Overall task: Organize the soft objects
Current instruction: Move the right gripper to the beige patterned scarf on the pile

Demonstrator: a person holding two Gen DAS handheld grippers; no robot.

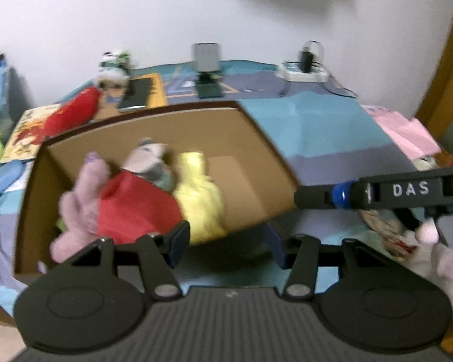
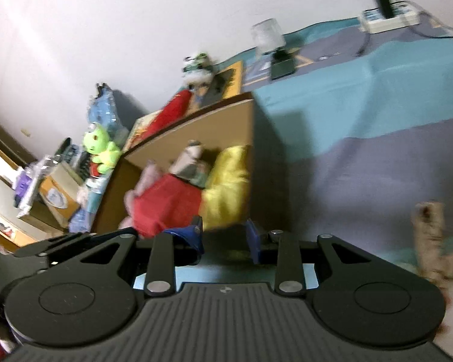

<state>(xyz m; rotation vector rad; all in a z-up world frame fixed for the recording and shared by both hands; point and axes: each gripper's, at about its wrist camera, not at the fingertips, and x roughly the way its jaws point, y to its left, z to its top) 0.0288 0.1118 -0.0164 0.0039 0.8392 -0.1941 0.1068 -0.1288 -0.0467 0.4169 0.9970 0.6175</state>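
Note:
An open cardboard box (image 1: 154, 126) lies on the blue and purple bedspread. Inside it are a pink plush (image 1: 81, 199), a grey-headed plush in red (image 1: 136, 205) and a yellow plush (image 1: 199, 199). My left gripper (image 1: 226, 244) stands open just in front of the box's near edge, with nothing between its fingers. My right gripper (image 2: 225, 238) also faces the box (image 2: 214, 126), its blue pads apart with nothing between them. In the left wrist view the right gripper (image 1: 302, 199) reaches in from the right. Below it lies another pink plush (image 1: 447, 265).
A beige plush (image 2: 432, 241) lies on the bedspread at the right. A red plush (image 1: 69, 114), a picture book (image 1: 24, 138) and a green plush (image 2: 101, 147) are left of the box. A phone stand (image 1: 207, 60) and a power strip (image 1: 302, 72) are by the wall.

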